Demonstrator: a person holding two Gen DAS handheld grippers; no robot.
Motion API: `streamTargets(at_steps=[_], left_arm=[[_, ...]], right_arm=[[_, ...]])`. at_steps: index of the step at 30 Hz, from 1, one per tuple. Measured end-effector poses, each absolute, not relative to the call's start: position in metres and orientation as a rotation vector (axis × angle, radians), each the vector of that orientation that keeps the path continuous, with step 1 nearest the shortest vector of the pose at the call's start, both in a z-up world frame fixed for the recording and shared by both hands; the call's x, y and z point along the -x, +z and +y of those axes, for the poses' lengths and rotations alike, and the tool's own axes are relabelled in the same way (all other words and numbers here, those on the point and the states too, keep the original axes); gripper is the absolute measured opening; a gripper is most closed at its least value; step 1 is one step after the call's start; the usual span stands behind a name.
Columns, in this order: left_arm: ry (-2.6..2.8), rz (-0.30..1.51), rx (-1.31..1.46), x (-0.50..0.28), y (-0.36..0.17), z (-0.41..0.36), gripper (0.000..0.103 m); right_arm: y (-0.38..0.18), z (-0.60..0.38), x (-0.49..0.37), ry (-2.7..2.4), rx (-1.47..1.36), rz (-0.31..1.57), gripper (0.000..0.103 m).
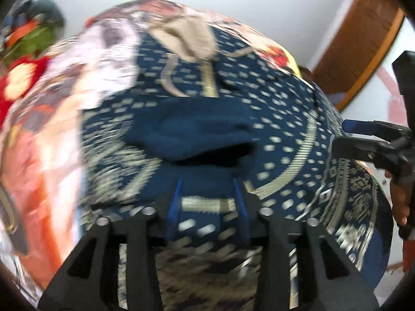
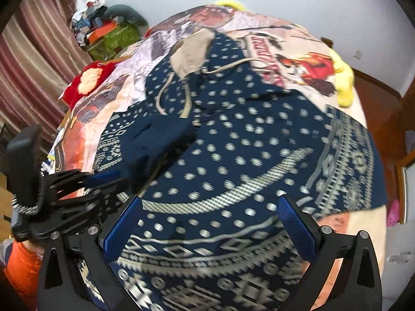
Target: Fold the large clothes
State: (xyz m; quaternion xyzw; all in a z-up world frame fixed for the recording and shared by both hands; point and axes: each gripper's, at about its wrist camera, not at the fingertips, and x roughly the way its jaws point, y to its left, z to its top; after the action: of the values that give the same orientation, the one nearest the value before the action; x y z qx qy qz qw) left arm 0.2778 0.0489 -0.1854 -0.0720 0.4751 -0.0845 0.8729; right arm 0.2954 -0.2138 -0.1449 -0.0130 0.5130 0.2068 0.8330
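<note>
A large navy hooded sweater (image 2: 233,155) with pale dots and patterned bands lies spread on a bed; its beige-lined hood (image 2: 193,51) and drawstrings point to the far end. A folded navy sleeve (image 1: 202,134) lies across its middle. My left gripper (image 1: 207,197) is shut on sweater fabric just below that sleeve fold; it also shows in the right wrist view (image 2: 109,181) at the left. My right gripper (image 2: 210,223) is open and empty above the sweater's lower patterned band; it shows in the left wrist view (image 1: 342,140) at the sweater's right edge.
The bed has a printed cover (image 2: 272,41). A yellow plush (image 2: 345,83) lies at its far right, a red cushion (image 2: 85,80) at its left. A pile of clutter (image 2: 103,31) stands by striped curtains. A wooden door frame (image 1: 363,46) is at right.
</note>
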Motion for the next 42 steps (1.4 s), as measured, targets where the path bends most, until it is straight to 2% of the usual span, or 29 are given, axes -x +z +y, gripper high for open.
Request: streamTargets(at_steps=[2,7,11,19,21,23,25,29,30,32,35,42], left_arm=[[-0.117,0.983,0.151,-0.266,-0.188,0.074,0.046],[0.051,1.009,0.098,-0.251,-0.213,0.132,0.046],[0.066,1.079,0.168,-0.250,-0.245,0.162,0.046],[0.049,1.101,0.247,-0.267,-0.280,0.173,0.046],[0.058,1.097,0.270,-0.275,-0.283,0.175,0.046],[0.069,1.093,0.291,-0.281,-0.287,0.176,0.046],[0.081,1.091,0.302,-0.285,-0.289,0.177,0.046],[0.109,1.082,0.347,-0.290,-0.293,0.183,0.046],[0.115,1.080,0.356,-0.290,-0.293,0.183,0.046],[0.136,1.072,0.364,-0.289,-0.291,0.184,0.046],[0.193,1.046,0.325,-0.285,-0.284,0.183,0.046],[0.258,1.012,0.333,-0.277,-0.267,0.191,0.046]], right_arm=[[-0.146,-0.196,-0.300,0.461,0.055,1.090,0.103],[-0.152,-0.145,-0.312,0.518,0.142,1.097,0.103],[-0.167,-0.094,-0.326,0.569,0.232,1.120,0.103],[-0.225,-0.002,-0.351,0.583,0.481,1.141,0.103],[-0.238,0.011,-0.358,0.561,0.519,1.133,0.098],[-0.248,0.019,-0.365,0.561,0.526,1.142,0.083],[-0.253,0.022,-0.371,0.571,0.512,1.154,0.075],[-0.249,0.023,-0.377,0.574,0.482,1.110,0.040],[-0.247,0.021,-0.378,0.571,0.465,1.105,0.035],[-0.241,0.017,-0.380,0.579,0.424,1.087,0.018],[-0.224,0.004,-0.379,0.579,0.365,1.058,0.013],[-0.171,-0.051,-0.358,0.526,0.315,0.926,0.013]])
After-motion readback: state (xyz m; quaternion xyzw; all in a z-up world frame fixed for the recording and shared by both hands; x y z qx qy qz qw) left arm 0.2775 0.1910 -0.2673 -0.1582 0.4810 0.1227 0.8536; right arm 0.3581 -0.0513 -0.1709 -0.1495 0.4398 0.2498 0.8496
